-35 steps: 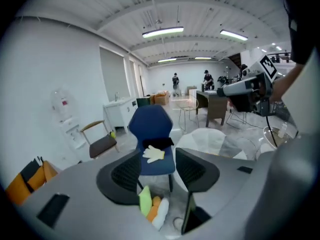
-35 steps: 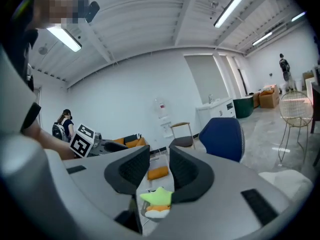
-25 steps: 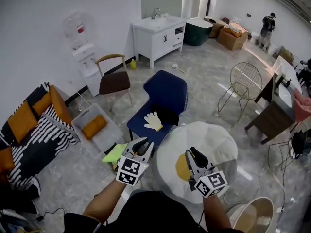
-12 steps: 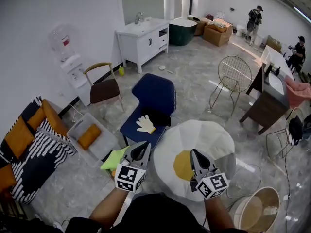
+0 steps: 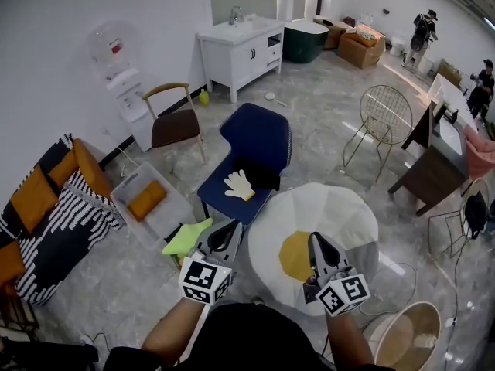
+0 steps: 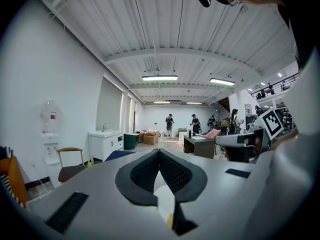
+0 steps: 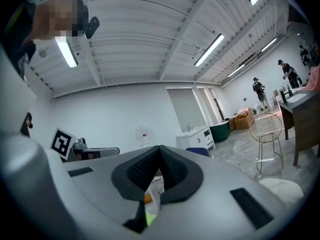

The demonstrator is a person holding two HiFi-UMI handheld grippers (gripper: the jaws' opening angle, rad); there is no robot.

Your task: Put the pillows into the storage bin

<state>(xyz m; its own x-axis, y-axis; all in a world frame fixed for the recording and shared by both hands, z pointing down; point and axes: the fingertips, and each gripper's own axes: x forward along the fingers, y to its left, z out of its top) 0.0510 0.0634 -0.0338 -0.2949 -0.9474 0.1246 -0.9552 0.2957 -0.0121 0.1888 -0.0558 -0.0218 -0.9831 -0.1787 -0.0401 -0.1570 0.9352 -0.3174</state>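
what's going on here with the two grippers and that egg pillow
A person holds a gripper in each hand. The left gripper and right gripper are both shut with nothing between their jaws, pointing roughly level at the near side of a round fried-egg pillow. The clear storage bin stands on the floor off to the left, near the sofa, with one orange pillow already inside. The fried-egg pillow is not in the bin yet.
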